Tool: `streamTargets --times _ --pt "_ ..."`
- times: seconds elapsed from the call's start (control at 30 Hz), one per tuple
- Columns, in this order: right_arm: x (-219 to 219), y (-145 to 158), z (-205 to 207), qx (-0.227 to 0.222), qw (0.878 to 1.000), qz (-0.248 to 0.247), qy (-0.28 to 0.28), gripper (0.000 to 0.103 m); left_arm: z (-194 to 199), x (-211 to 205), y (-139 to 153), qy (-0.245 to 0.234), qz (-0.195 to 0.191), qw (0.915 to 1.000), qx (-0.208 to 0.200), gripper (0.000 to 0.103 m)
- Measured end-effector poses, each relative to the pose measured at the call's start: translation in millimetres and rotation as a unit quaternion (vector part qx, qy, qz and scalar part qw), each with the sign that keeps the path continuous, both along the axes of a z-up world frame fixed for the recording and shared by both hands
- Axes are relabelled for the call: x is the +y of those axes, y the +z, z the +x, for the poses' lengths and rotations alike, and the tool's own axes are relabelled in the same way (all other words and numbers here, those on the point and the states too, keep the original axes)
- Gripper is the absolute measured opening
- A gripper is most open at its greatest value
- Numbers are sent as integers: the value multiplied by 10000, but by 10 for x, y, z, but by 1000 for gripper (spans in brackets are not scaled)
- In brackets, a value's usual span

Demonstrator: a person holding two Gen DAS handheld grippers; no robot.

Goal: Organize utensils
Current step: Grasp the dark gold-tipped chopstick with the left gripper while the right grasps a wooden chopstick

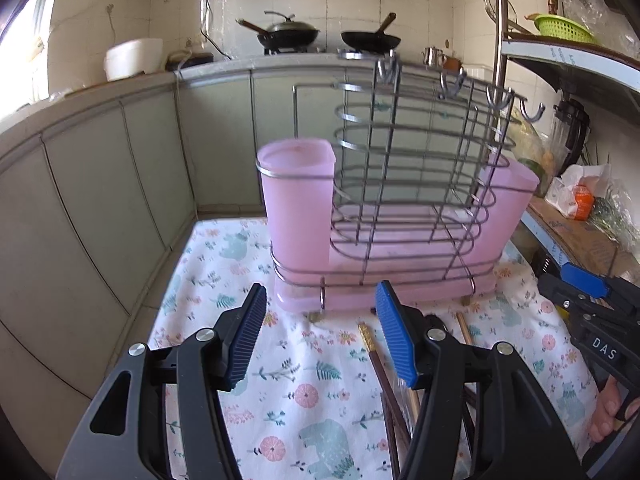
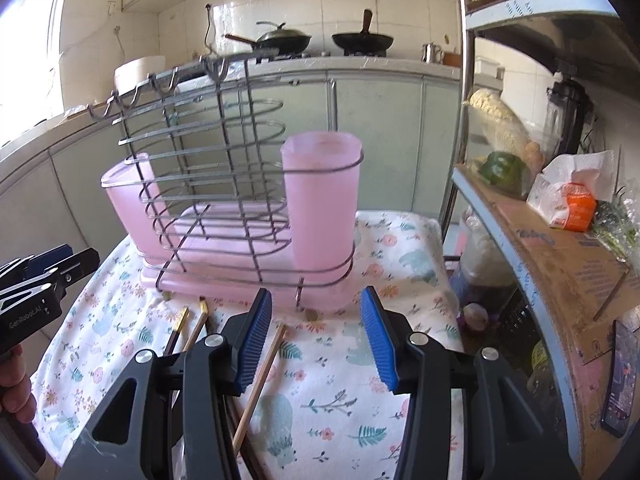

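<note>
left gripper (image 1: 320, 336) spread over chopsticks (image 1: 384, 376); right gripper (image 2: 316, 336) spread, alone showing the phone (image 2: 620, 376).

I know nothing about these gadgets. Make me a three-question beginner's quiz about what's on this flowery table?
1. True or false: both the left gripper and the right gripper are open and empty.
2. Where do the chopsticks lie? A) in a pink cup B) on the floral cloth C) on the stove
3. Fill in: the wire rack holds two ____ cups.

Key: 1 true; 2 B; 3 pink.
</note>
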State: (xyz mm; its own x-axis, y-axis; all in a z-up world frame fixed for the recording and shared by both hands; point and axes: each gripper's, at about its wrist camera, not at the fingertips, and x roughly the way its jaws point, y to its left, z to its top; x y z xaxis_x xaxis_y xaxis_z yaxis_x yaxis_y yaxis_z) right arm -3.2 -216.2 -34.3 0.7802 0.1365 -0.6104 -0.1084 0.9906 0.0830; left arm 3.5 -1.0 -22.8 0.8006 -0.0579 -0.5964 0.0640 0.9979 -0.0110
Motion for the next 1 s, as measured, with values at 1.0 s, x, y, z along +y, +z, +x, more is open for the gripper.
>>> streamTargets --times 1.0 --pt "-10 -791 572 2413 9537 1681 628 17 756 -168 -945 -495 -961 9559 2729 21"
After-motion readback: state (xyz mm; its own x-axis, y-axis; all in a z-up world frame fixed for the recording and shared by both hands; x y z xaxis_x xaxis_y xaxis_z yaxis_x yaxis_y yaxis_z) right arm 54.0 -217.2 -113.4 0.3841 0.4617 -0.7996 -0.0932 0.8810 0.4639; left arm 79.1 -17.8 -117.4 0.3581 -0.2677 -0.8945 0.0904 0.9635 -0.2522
